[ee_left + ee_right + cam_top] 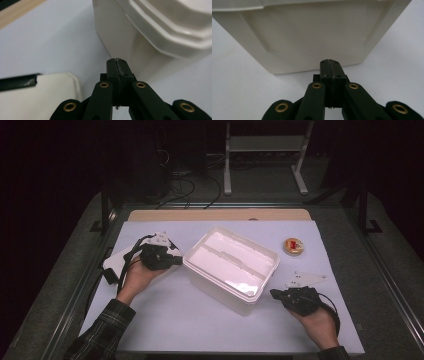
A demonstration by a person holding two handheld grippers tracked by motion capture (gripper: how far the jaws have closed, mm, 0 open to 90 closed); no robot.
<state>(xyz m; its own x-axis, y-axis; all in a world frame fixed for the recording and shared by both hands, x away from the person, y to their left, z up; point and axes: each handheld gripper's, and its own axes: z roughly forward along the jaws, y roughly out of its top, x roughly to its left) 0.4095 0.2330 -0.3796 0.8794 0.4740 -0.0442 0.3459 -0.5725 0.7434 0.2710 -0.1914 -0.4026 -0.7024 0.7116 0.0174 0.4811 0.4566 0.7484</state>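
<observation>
A white plastic box (231,266) with a divider inside stands open-topped at the middle of the table. My left gripper (176,260) is just off the box's left end, jaws pressed together with nothing between them; in the left gripper view my left gripper (117,60) points at the box wall (113,30) below its stepped rim. My right gripper (274,293) lies near the box's front right corner, also shut and empty. In the right gripper view my right gripper (330,61) faces the box's side wall (312,37), a short way from it.
A white lid (116,261) lies flat under the left hand, seen again as the lid (37,95) at lower left. A small round tin with a red and yellow top (293,246) sits at the right rear. The white mat (190,320) ends at a wooden strip (220,214).
</observation>
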